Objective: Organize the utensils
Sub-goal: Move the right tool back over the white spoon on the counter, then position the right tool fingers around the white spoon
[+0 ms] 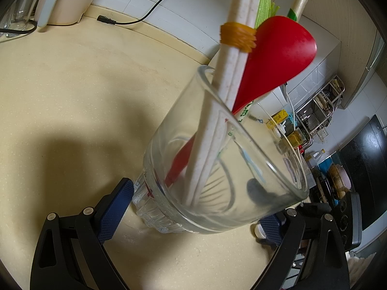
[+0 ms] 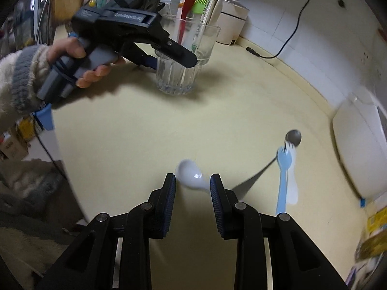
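A clear glass tumbler stands on the cream countertop. It holds a red spoon, white chopsticks bound by an orange rubber band, and a green brush. My left gripper has its blue pads against both sides of the glass. In the right wrist view a hand holds that left gripper at the glass. My right gripper is open just above a white spoon lying between its tips. A metal spoon, a blue fork and a white utensil lie to the right.
A white appliance sits at the right wall and another behind the glass. A black power cord trails along the back. The counter edge drops off at the left. A pale jug stands at the far corner.
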`<action>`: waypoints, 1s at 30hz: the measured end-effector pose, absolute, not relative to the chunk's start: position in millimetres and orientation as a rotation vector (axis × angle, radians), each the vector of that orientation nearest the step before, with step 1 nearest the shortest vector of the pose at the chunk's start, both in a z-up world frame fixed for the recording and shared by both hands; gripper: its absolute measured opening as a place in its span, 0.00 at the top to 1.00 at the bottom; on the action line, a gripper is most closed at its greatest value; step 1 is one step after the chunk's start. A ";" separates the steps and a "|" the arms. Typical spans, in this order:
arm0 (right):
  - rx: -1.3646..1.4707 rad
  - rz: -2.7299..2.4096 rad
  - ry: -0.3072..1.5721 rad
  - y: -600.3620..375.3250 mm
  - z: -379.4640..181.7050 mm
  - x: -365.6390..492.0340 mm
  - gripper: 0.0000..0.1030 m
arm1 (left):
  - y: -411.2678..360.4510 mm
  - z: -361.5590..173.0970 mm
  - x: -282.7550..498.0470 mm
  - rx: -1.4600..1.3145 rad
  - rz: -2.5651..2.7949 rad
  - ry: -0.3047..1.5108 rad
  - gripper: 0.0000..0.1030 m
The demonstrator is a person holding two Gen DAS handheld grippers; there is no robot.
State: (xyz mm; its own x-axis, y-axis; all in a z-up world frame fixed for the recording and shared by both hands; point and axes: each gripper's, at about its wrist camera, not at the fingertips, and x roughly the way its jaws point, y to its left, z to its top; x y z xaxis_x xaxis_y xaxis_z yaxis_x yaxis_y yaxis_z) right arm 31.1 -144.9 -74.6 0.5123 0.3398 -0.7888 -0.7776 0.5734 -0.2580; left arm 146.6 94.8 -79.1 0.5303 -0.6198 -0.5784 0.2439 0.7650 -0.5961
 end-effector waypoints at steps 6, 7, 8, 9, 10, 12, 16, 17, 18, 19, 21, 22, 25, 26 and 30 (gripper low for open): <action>-0.570 0.735 0.776 -144.6 -79.0 57.6 0.71 | 94.9 -79.0 146.6 -0.482 -0.540 0.869 0.07; -0.545 0.737 0.781 -146.3 -79.3 61.8 0.71 | 94.8 -79.2 146.6 -0.482 -0.540 0.869 0.07; -0.519 0.744 0.787 -148.4 -79.7 65.3 0.72 | 94.8 -79.1 146.6 -0.482 -0.540 0.869 0.07; -0.506 0.747 0.793 -148.8 -80.2 67.4 0.73 | 94.9 -79.0 146.7 -0.482 -0.540 0.869 0.07; -0.493 0.751 0.799 -149.5 -80.5 67.9 0.74 | 94.9 -79.0 146.7 -0.482 -0.540 0.869 0.07; -0.486 0.755 0.798 -149.7 -80.3 67.3 0.78 | 94.8 -79.0 146.7 -0.482 -0.540 0.869 0.07; -0.467 0.734 0.790 -148.4 -80.5 66.7 0.78 | 94.6 -79.4 146.6 -0.482 -0.540 0.869 0.07; -0.456 0.724 0.787 -148.5 -80.7 66.1 0.78 | 94.6 -79.3 146.6 -0.482 -0.540 0.869 0.07; -0.444 0.719 0.786 -149.5 -81.4 63.6 0.78 | 94.6 -79.3 146.6 -0.482 -0.540 0.869 0.07; -0.415 0.711 0.779 -150.6 -80.7 63.1 0.78 | 94.6 -79.4 146.6 -0.482 -0.540 0.869 0.07; -0.362 0.705 0.766 -155.1 -77.5 63.0 0.78 | 94.5 -79.5 146.6 -0.482 -0.540 0.869 0.07; -0.316 0.706 0.756 -158.7 -74.0 62.9 0.78 | 94.5 -79.4 146.7 -0.482 -0.540 0.869 0.07; -0.177 0.708 0.726 -170.1 -61.7 65.7 0.78 | 94.6 -79.3 146.7 -0.482 -0.540 0.869 0.07; -0.141 0.710 0.719 -172.3 -57.8 68.3 0.78 | 94.6 -79.3 146.7 -0.482 -0.540 0.869 0.07; -0.002 0.716 0.691 -182.3 -43.5 79.6 0.78 | 94.7 -79.2 146.7 -0.482 -0.540 0.869 0.07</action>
State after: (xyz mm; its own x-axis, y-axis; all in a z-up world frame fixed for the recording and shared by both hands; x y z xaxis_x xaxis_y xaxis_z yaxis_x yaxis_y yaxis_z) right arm 79.6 -182.3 -43.5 0.5442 0.6032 -0.5831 -0.6044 0.7639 0.2262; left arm 146.7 94.7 -79.2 0.5305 -0.6198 -0.5784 0.2440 0.7650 -0.5960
